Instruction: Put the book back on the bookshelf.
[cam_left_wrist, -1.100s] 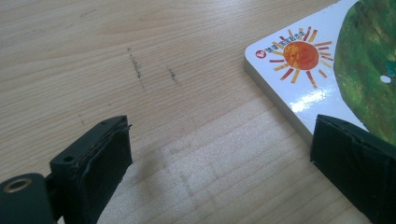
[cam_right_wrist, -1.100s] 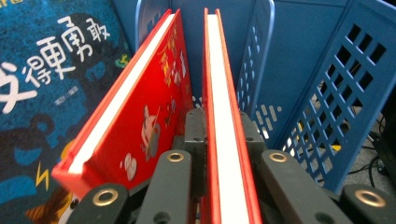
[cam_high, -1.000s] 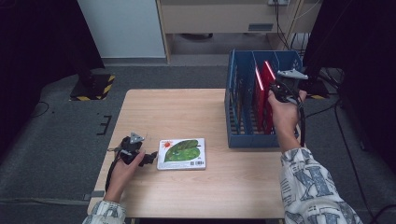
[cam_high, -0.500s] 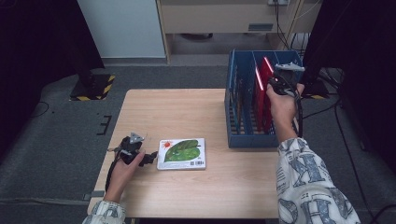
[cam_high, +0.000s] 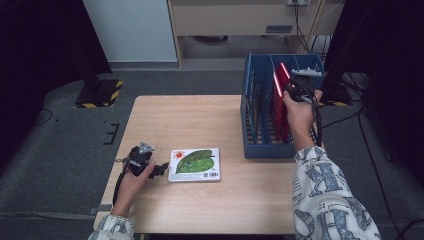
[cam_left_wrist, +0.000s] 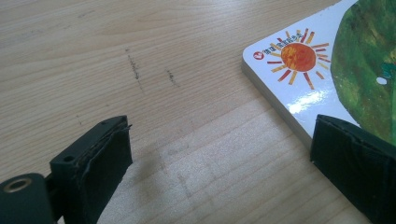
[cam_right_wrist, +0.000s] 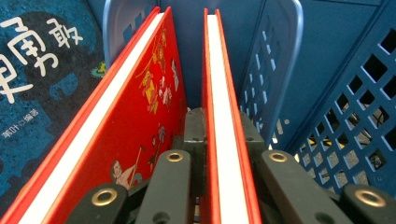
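Red book going into the blue rack, your right jaws clamped on it.

High view: your right gripper (cam_high: 295, 90) has carried the thin red book (cam_high: 278, 80) up and back along the blue rack (cam_high: 260, 135) in the last second, so I judge it is being slotted in; your left gripper (cam_high: 150, 167) waits just left of the leaf book (cam_high: 195, 164), far from the rack.
Left gripper view: jaws wide apart, holding nothing, one pad (cam_left_wrist: 352, 163) at the leaf book's corner.
Right gripper view: jaws pinch the red book (cam_right_wrist: 223, 112), red covers and white pages, upright beside another red book (cam_right_wrist: 135, 107) inside the rack.
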